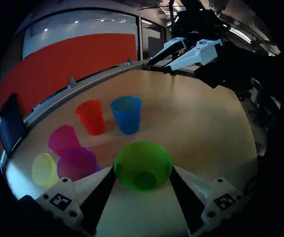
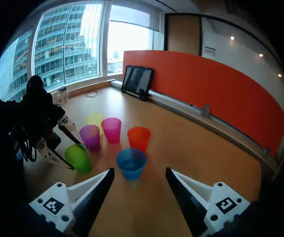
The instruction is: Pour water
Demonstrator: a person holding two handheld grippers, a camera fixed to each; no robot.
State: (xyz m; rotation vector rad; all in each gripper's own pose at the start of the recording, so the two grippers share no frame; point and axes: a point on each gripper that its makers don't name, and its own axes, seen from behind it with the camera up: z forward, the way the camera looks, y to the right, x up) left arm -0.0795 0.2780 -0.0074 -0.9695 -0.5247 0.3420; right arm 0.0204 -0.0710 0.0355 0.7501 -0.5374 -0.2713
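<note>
Translucent green plastic cup (image 1: 143, 158) tilted, seemingly to pour
Left gripper (image 1: 142, 169) clamps it near the blue plastic cup (image 2: 131, 162) on the wooden surface (image 2: 205, 158); right gripper (image 2: 139, 170), spread open, faces that blue cup.

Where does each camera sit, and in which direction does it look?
Left gripper view: rides on the left gripper, faces across the table toward the orange wall; its own fingers hold the green cup; right gripper farther off.
Right gripper view: rides on the right gripper, faces the windows; its own open fingers point toward the blue cup; left gripper at left.
Shared: both cups, the table, the orange wall, both grippers.
</note>
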